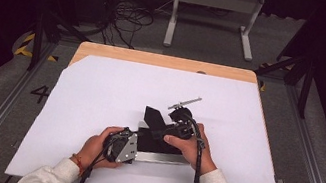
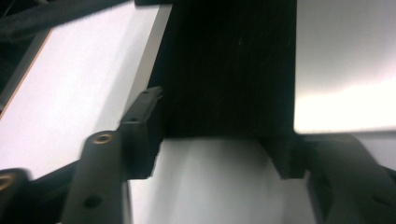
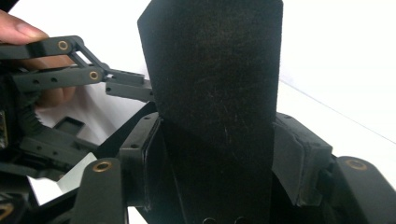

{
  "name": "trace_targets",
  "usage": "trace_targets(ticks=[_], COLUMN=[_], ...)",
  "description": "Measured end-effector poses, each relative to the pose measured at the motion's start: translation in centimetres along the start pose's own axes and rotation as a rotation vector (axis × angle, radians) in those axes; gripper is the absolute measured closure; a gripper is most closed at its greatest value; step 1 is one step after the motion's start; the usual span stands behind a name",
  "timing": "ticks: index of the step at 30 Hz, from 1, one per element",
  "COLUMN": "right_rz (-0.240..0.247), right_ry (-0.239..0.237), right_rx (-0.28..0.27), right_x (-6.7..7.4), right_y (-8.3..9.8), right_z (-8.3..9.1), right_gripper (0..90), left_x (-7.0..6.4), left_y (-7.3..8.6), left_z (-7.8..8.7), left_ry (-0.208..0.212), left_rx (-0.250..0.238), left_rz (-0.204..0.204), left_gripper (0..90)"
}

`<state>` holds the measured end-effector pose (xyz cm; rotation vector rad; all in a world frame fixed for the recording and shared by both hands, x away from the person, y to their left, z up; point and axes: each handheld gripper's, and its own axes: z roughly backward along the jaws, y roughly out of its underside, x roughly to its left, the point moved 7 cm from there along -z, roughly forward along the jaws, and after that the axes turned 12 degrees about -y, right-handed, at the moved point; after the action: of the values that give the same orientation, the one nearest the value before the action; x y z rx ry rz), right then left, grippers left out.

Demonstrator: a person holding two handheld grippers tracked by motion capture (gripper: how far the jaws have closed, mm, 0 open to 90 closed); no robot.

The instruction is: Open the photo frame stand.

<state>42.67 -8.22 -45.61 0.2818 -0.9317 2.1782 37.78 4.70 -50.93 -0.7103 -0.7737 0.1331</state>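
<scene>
Centrally, near front edge of white-covered tabletop (image 1: 100,90), black flat case (image 1: 158,140) lay on silvery base strip (image 1: 161,159). Left claw (image 2: 219,144) was clamped on case's near end, both pads pressed against its sides. Right claw (image 3: 219,154) gripped dark felt-like flap (image 3: 215,79), held raised, tilted off case. Left hand (image 1: 99,147) sat at case's left end, right hand (image 1: 191,147) at its right. Both claws close together, working same case.
</scene>
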Motion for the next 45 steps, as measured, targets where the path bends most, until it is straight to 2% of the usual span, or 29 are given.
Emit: trace_targets(ticks=[4, 6, 8, 9, 13, 15, 17, 21, 23, 24, 25, 26, 30, 33, 34, 36, 37, 38, 41, 43, 44, 45], right_rz=[-0.003, -0.007, -0.018, -0.018, -0.007, 0.003, 0.014, 0.036, 0.058, 0.058, 0.098, 0.098, 0.162, 0.193, 0.208, 0.245, 0.28, 0.308, 0.303, 0.314, 0.324, 0.358], right_ry=[0.008, 0.004, -0.011, -0.011, 0.01, 0.016, 0.019, 0.007, 0.014, 0.014, 0.017, 0.017, 0.02, 0.049, 0.077, 0.158, 0.212, 0.235, 0.244, 0.234, 0.219, 0.216], right_rx=[0.006, 0.005, -0.015, -0.015, -0.017, -0.003, 0.017, 0.027, 0.037, 0.037, -0.007, -0.007, -0.138, -0.222, -0.237, -0.261, -0.26, -0.268, -0.304, -0.306, -0.297, -0.272], right_x=[0.4, 0.4, 0.3, 0.3, 0.4, 0.4, 0.4, 0.5, 0.6, 0.6, 0.6, 0.6, -0.4, -1.5, -1.8, -2.3, -2.5, -2.6, -3.0, -3.2, -3.1, -3.0], right_y=[-0.4, -0.4, -0.4, -0.4, -0.4, -0.3, -0.1, 0.0, 0.0, 0.0, -0.2, -0.2, 0.1, 1.2, 1.6, 2.2, 2.5, 2.8, 3.6, 4.2, 4.5, 4.9], right_z=[-0.2, -0.2, 0.0, 0.0, -0.1, -0.2, -0.1, 1.0, 1.9, 1.9, 3.4, 3.4, 6.2, 8.1, 8.6, 9.6, 10.0, 10.5, 11.2, 10.9, 10.6, 10.2], right_gripper=[39.0, 39.0, 38.7, 38.7, 38.4, 39.1, 38.8, 37.9, 37.7, 37.7, 38.2, 38.2, 38.3, 40.7, 40.7, 40.2, 39.1, 38.8, 38.7, 39.0, 38.7, 38.0], left_x=[-0.1, 0.2, 0.5, 0.5, 0.6, 0.9, 1.0, 1.5, 2.0, 2.0, 2.2, 2.2, 2.5, 2.9, 3.0, 3.2, 3.4, 3.5, 3.8, 3.8, 3.9, 3.9], left_y=[-0.3, -0.2, -0.3, -0.3, -0.4, -0.5, -0.5, -0.6, -0.6, -0.6, -0.5, -0.5, -0.7, -0.7, -0.7, -0.7, -0.7, -0.8, -0.7, -0.7, -0.7, -0.6], left_z=[0.0, 0.2, 0.4, 0.4, 0.4, 0.6, 0.7, 0.9, 0.9, 0.9, 1.0, 1.0, 0.9, 1.0, 1.0, 1.2, 1.3, 1.4, 1.7, 1.7, 1.7, 1.8], left_ry=[0.002, -0.003, 0.003, 0.005, 0.008, 0.014, 0.034, 0.043, 0.054, 0.054, 0.058, 0.058, 0.055, 0.056, 0.06, 0.059, 0.063, 0.071, 0.102, 0.108, 0.111, 0.118], left_rx=[-0.023, -0.031, -0.047, -0.047, -0.045, -0.047, -0.055, -0.064, -0.082, -0.082, -0.083, -0.083, -0.085, -0.089, -0.09, -0.089, -0.089, -0.093, -0.108, -0.111, -0.111, -0.112], left_rz=[-0.004, 0.006, 0.039, 0.045, 0.047, 0.08, 0.091, 0.123, 0.161, 0.161, 0.183, 0.183, 0.198, 0.236, 0.244, 0.248, 0.26, 0.278, 0.315, 0.314, 0.315, 0.324], left_gripper=[43.2, 45.9, 51.9, 51.9, 52.8, 54.2, 54.3, 56.4, 58.9, 59.8, 60.5, 60.5, 62.5, 65.2, 65.6, 67.2, 68.0, 68.6, 71.1, 70.7, 70.8, 70.7])
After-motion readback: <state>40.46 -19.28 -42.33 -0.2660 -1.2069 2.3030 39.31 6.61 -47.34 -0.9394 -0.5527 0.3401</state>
